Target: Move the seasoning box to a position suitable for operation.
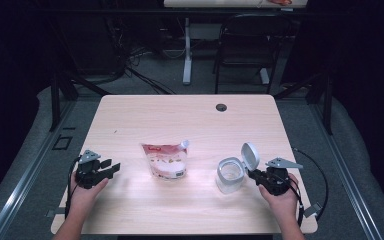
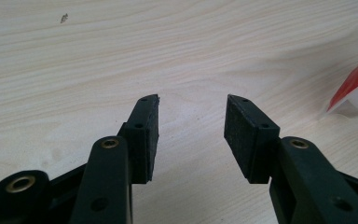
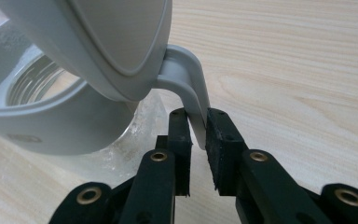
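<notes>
While my right gripper [image 3: 197,122] pinches the grey hinge tab of the flip lid [image 1: 250,155] on the clear glass jar [image 1: 229,175], that jar stands on the pale wooden surface [image 1: 190,112], lid upright and open. My left gripper [image 2: 192,109] rests spread, empty, near the red-and-white spouted pouch [image 1: 166,160]. Judged next: fetch the pouch and pour, keeping the lid back.

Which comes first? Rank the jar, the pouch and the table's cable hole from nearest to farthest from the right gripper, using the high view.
1. Jar: right at the right gripper, on its left.
2. Pouch: mid-table, further left.
3. Cable hole: near the far table edge.
</notes>
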`<state>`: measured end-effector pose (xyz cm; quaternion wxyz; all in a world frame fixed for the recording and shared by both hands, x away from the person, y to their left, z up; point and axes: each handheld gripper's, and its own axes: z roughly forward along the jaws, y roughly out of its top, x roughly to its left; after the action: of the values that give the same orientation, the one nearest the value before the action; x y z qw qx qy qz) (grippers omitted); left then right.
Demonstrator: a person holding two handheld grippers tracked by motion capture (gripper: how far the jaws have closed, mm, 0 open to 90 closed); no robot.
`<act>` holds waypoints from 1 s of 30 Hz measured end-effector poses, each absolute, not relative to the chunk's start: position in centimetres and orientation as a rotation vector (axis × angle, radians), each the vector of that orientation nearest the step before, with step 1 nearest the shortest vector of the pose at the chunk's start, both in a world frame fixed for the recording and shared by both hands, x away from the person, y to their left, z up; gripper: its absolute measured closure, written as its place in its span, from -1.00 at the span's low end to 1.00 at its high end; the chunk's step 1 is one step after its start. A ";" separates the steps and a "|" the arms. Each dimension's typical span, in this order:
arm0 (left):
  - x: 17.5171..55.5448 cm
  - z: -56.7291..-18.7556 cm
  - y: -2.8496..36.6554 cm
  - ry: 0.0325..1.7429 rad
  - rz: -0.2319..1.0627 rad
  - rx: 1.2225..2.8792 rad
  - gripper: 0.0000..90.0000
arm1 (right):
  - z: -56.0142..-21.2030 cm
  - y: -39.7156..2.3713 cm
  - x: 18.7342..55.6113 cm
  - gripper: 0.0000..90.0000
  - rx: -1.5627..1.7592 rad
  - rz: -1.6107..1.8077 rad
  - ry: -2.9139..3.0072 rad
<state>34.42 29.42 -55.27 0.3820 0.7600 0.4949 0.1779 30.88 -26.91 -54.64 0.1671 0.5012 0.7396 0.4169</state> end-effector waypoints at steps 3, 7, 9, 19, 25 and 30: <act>34.3 -55.3 29.4 1.260 0.464 1.937 0.22 | -54.7 -26.8 31.4 0.78 1.429 1.185 2.098; 34.0 -55.3 29.8 1.272 0.458 1.936 0.22 | -54.8 -26.8 32.1 0.77 1.443 1.215 2.089; 33.8 -55.3 29.9 1.274 0.466 1.925 0.22 | -54.8 -26.7 32.4 0.77 1.439 1.213 2.095; 33.2 -55.2 30.4 1.293 0.472 1.919 0.22 | -54.9 -25.8 34.3 0.78 1.413 1.262 2.123; 32.9 -55.2 30.3 1.286 0.478 1.912 0.22 | -54.9 -25.0 35.4 0.78 1.378 1.261 2.144; 32.8 -55.1 30.0 1.272 0.483 1.916 0.22 | -55.0 -25.0 35.7 0.76 1.383 1.278 2.143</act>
<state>32.78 30.01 -55.07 0.3856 0.7522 0.4996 0.1895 35.67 -25.05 -55.01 0.1439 0.4797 0.7434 0.4433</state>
